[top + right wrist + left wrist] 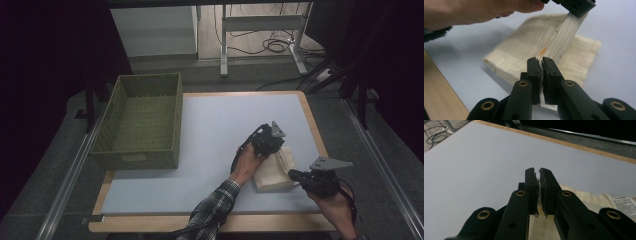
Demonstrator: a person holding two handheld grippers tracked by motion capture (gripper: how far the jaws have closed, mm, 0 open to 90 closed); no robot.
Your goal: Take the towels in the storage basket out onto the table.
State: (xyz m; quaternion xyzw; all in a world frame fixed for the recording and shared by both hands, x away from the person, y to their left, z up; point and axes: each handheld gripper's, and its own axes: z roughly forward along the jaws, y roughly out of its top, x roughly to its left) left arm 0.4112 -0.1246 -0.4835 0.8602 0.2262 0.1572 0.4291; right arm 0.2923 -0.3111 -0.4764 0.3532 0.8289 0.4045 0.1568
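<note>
The folded cream cloth lies at the near right of the table, close to its right and near wooden edges. The left gripper pinches the cloth's far edge, jaws pressed together on fabric; the right gripper pinches its near right corner the same way (a strip lifts taut between them in the right gripper view). Bare tabletop stretches wide to the left and far side, up to the green woven basket at the far left. The hands cover part of the cloth, and a printed label is cut off at the frame's edge.
</note>
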